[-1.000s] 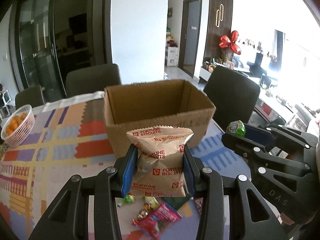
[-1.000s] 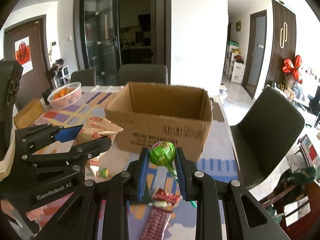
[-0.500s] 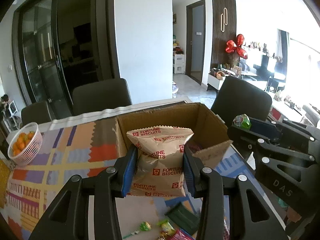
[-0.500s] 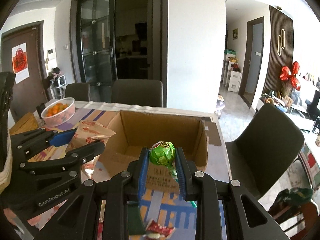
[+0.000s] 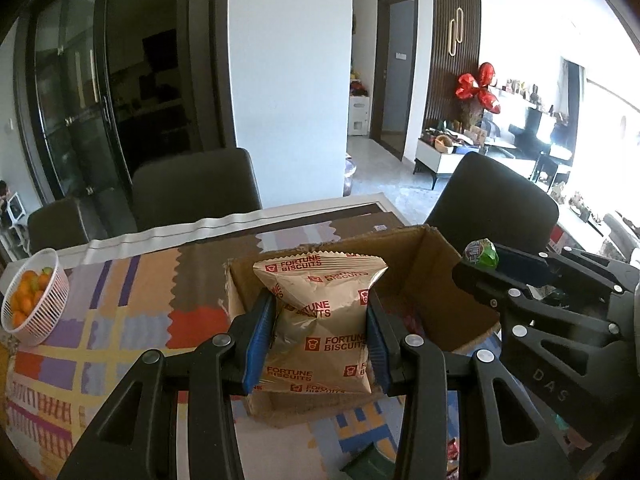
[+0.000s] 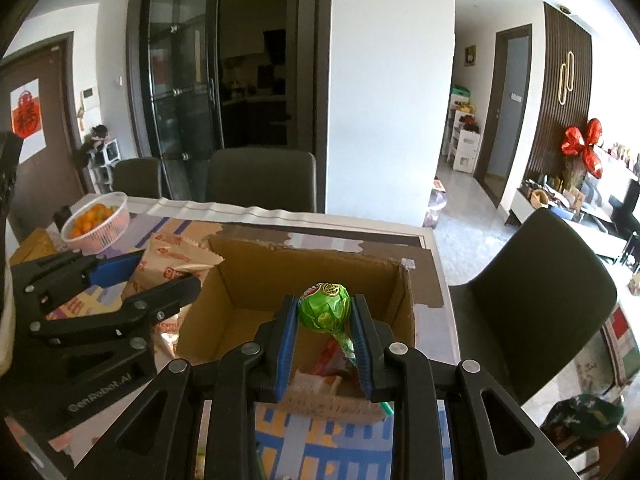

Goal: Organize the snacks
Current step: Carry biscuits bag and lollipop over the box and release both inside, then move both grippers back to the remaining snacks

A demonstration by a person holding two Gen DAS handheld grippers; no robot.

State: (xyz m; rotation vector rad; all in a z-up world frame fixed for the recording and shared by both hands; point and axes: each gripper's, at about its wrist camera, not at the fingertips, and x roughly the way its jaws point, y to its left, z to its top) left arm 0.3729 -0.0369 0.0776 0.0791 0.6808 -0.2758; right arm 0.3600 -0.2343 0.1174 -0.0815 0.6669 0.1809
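Left gripper [image 5: 320, 328] jaws clamp a biscuit bag [image 5: 320, 320], hiding the box [image 5: 440, 280] floor; right gripper [image 6: 325, 344] jaws pinch a lollipop [image 6: 325, 312], stick half hidden.

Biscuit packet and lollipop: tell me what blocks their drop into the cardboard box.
Nothing visible does. The biscuit packet and lollipop are held over the cardboard box, whose top is open.

Both tools are matte black plastic linkages with triangular cutouts and round silver screws. The left tool [image 5: 320, 334] and right tool [image 6: 325, 344] carry ribbed blue pads; raised lettering reads "GenRobot.AI" and, seemingly, "DAS".
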